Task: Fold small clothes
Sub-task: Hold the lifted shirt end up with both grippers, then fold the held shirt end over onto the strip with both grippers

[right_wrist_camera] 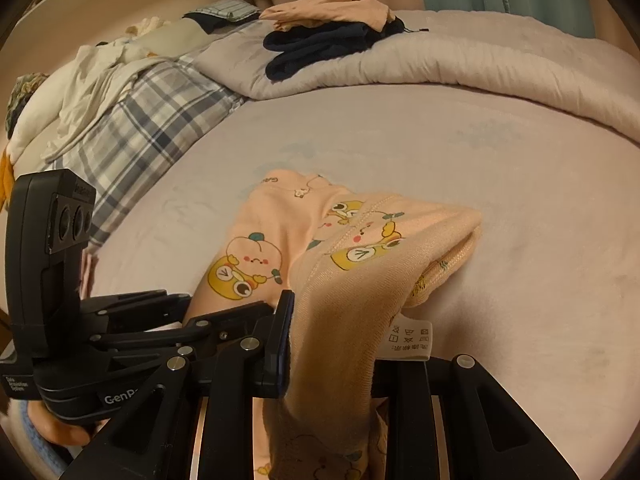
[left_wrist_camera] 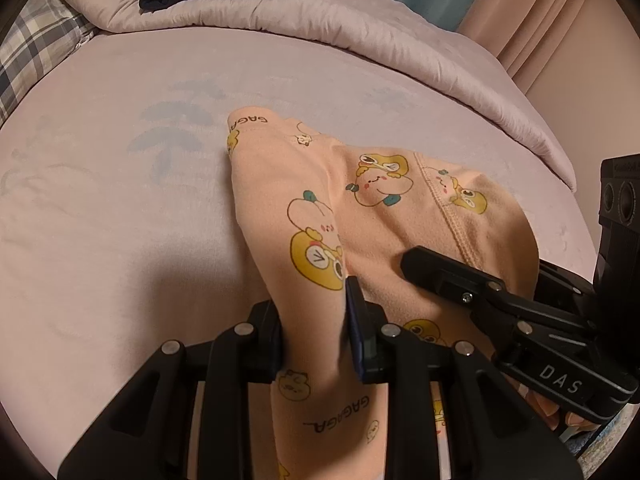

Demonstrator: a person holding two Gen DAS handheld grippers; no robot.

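peach cartoon-print garment [left_wrist_camera: 400, 208] on bed [left_wrist_camera: 120, 200], left tongs [left_wrist_camera: 316, 344] pinching one edge, right tongs [right_wrist_camera: 332, 344] pinching waistband, folded clothes [right_wrist_camera: 332, 32] on duvet [right_wrist_camera: 500, 68]

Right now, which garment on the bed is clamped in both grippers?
The peach cartoon-print garment, pinched by the left gripper and right gripper. The dark navy clothes lie untouched on the duvet.

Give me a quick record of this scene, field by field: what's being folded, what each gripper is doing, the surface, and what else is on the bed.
garment: peach cotton child's garment with yellow cartoon print, far end on the bed, near end lifted
left gripper: shut on the garment's near edge
right gripper: shut on the garment's ribbed edge by the white care label
surface: pale pink bed sheet
background: folded dark navy clothes on the rolled pink quilt
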